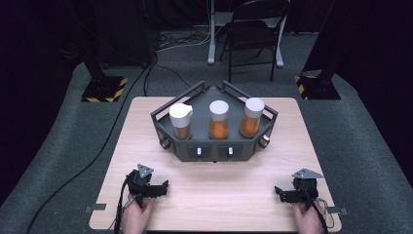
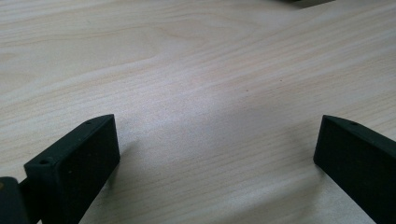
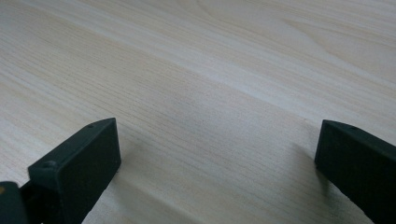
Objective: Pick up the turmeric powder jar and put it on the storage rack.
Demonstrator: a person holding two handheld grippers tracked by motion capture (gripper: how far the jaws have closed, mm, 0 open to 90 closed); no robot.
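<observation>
A dark grey angular rack [image 1: 214,152] stands at the middle of the wooden table [image 1: 214,195] and holds three clear jars with white lids. The left jar [image 1: 180,121] holds brownish powder, the middle jar [image 1: 218,120] and the right jar [image 1: 252,117] hold orange powder. My left gripper [image 1: 163,187] rests near the front left of the table, open, its jaws wide apart over bare wood [image 2: 215,140]. My right gripper [image 1: 281,193] rests near the front right, also open over bare wood [image 3: 215,140]. Both sit well in front of the rack.
Two small white-marked switches [image 1: 214,151] sit on the rack's front face. Beyond the table are a folding chair [image 1: 253,34], stand bases with yellow-black tape [image 1: 103,90], and cables on the grey carpet. Bare tabletop lies between the grippers.
</observation>
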